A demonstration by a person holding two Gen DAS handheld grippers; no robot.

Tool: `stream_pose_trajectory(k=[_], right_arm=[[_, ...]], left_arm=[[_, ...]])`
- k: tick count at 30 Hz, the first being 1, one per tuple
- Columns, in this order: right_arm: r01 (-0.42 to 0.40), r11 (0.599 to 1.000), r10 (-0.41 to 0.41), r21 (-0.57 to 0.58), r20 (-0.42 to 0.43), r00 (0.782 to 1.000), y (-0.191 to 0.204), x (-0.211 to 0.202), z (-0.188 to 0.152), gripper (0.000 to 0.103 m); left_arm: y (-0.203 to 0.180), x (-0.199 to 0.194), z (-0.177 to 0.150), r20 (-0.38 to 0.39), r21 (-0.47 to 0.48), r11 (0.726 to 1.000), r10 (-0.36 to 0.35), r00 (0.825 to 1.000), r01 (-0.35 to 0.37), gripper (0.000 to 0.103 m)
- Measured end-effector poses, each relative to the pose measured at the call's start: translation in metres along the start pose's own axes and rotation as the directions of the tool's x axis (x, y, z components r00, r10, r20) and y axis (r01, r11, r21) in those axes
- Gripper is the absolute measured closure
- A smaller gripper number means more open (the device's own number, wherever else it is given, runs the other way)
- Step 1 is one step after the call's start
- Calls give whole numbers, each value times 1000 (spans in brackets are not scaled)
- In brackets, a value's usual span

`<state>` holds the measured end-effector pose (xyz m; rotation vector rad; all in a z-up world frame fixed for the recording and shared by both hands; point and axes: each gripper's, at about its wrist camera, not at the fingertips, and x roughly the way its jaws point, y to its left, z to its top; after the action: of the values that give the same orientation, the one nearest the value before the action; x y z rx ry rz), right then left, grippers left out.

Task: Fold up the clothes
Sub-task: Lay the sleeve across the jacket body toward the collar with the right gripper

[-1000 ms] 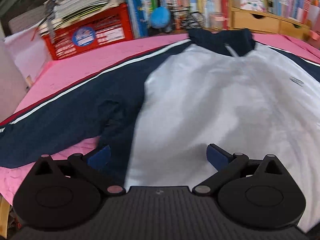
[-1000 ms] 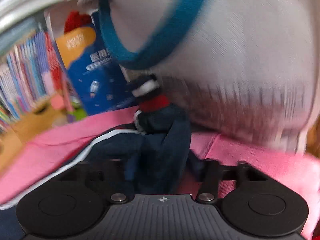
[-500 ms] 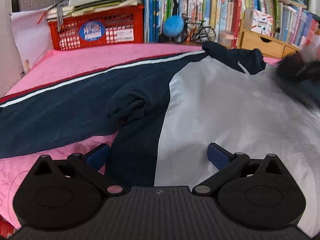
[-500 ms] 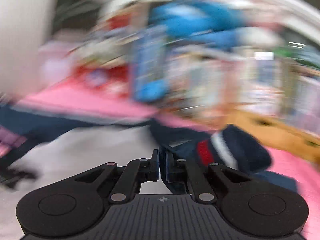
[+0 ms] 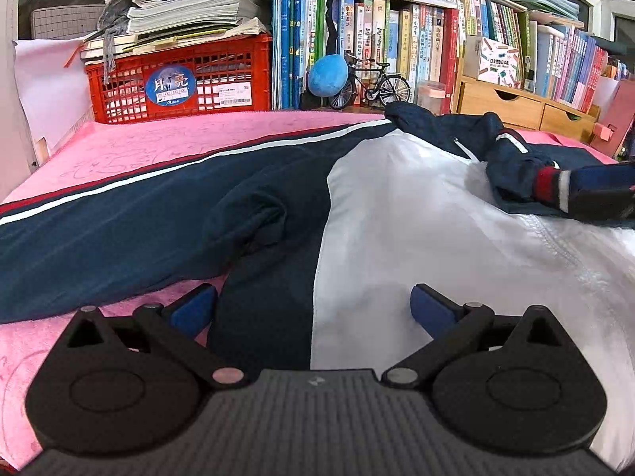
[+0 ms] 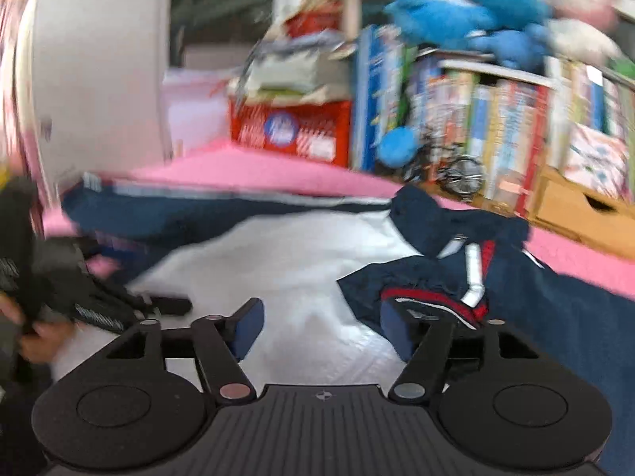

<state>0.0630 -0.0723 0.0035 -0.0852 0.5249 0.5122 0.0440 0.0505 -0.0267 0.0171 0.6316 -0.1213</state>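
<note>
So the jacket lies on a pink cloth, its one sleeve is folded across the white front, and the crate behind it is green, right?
Not quite: the crate is red, not green, as the left wrist view shows. The rest holds: the jacket lies on the pink cloth, and its sleeve is folded across the white front.
</note>
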Motion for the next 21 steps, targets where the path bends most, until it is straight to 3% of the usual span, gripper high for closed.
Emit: stream_pose_trajectory(k=[3, 4, 6, 7, 10, 12, 14, 16, 18, 19, 21], right_arm=[[54, 978, -67, 199, 60, 996, -35, -19, -2, 30], [63, 957, -87, 282, 72, 994, -49, -22, -3, 30], [55, 877, -101, 478, 70, 992, -82, -13, -6, 30], [107, 842, -139, 528, 21, 990, -92, 0, -4, 30], [260, 827, -216, 499, -145, 966, -94, 50, 15, 29], [173, 855, -117, 489, -143, 983, -78, 79, 38, 28], [32, 885, -2, 464, -66, 998, -56, 89, 67, 26], [-147, 898, 143, 414, 42, 989, -39, 85, 89, 16], [-256, 890, 229, 377, 116, 967, -30, 75, 99, 5], [-247, 899, 219, 362, 118, 969, -29, 70, 99, 5], [-153, 931, 133, 330, 83, 988, -27, 62, 92, 5]], left_arm=[[0, 0, 0, 2, -1, 1000, -1, 1000, 1, 0], [-1, 0, 0, 3, -1, 1000, -1, 1000, 1, 0], [-1, 0, -1, 4, -4, 1000, -2, 1000, 2, 0], [-1, 0, -1, 5, -5, 1000, -2, 1000, 2, 0], [-1, 0, -1, 6, -4, 1000, -1, 1000, 1, 0], [-2, 0, -1, 6, -4, 1000, 0, 1000, 0, 0], [-3, 0, -2, 7, -4, 1000, 0, 1000, 0, 0], [-2, 0, -2, 7, -3, 1000, 0, 1000, 0, 0], [-2, -1, -2, 7, -2, 1000, -1, 1000, 1, 0], [-2, -1, -2, 7, -2, 1000, -1, 1000, 1, 0], [-1, -1, -2, 7, -1, 1000, -2, 1000, 2, 0]])
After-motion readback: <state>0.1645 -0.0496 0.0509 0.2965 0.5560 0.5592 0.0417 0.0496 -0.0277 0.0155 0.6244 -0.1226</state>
